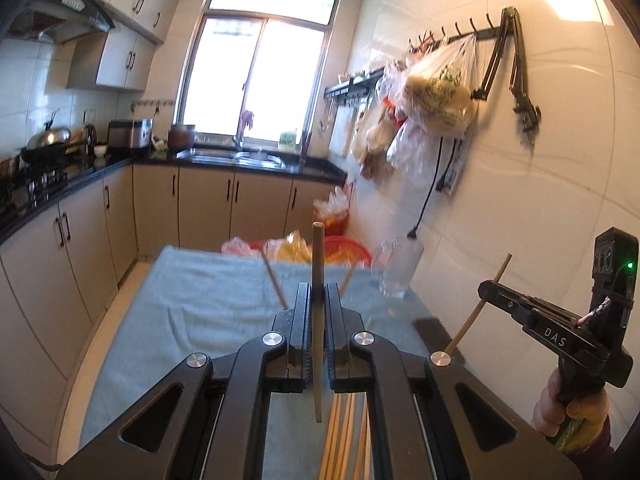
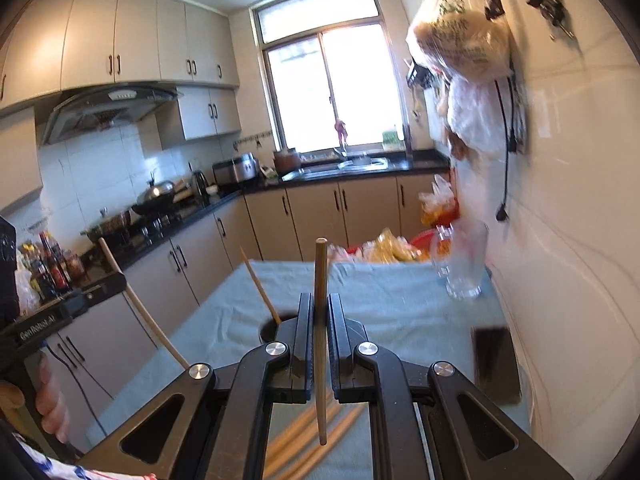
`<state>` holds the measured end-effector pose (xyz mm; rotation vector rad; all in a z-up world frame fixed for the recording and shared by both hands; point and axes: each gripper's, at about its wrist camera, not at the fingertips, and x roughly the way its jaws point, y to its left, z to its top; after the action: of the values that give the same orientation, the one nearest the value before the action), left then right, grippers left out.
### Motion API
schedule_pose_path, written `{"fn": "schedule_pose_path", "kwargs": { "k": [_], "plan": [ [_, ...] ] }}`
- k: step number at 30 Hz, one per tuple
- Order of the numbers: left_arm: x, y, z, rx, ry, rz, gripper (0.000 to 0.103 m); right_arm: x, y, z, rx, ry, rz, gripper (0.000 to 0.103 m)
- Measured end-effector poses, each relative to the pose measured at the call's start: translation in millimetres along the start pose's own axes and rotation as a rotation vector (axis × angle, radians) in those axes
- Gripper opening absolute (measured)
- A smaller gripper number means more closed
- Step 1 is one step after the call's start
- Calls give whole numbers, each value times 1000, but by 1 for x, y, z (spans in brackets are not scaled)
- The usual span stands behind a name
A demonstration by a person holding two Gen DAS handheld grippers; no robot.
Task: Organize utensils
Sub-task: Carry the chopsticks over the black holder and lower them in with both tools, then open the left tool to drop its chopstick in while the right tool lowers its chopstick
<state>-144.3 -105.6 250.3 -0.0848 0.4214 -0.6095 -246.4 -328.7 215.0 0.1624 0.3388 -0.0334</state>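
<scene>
Chopsticks [image 1: 318, 320] [image 2: 320, 340]: light, stiff, slippery; each tool [image 1: 318, 300] [image 2: 320, 312] pinches one mid-shaft, tip toward 12 o'clock.

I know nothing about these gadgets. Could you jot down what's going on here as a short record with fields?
Place: home kitchen, table under a light blue cloth
Left gripper: shut on one upright wooden chopstick
Right gripper: shut on another wooden chopstick, also upright
Loose chopsticks: lying on the cloth below the grippers
Round dark holder: a slanted chopstick in it
Clear glass cup: by the white tiled wall
</scene>
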Motion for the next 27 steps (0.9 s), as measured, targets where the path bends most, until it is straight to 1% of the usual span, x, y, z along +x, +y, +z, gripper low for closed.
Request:
{"fn": "schedule_pose_path", "kwargs": {
  "k": [3,7,9,11,14,19,23,26,27],
  "plan": [
    [15,0,24,-3,-34,15,6,10,4,27,16,-39,29,7],
    [50,3,48,-43,-13,-4,6,35,10,55,60,-83,69,7],
    [70,4,53,-51,-4,3,6,50,16,61,63,-101,62,7],
    [92,5,53,-40,0,37,6,69,20,61,53,-103,39,7],
    [123,10,46,-47,47,55,6,97,22,54,55,-68,22,7],
    [167,27,25,-81,147,62,6,139,12,29,88,27,10,7],
    [177,35,10,-81,185,78,6,163,1,10,118,103,11,7],
    [174,38,4,-93,184,83,6,175,-9,2,143,139,17,7],
    [174,38,4,-93,184,82,8,179,-11,0,152,148,18,7]
  ]
}}
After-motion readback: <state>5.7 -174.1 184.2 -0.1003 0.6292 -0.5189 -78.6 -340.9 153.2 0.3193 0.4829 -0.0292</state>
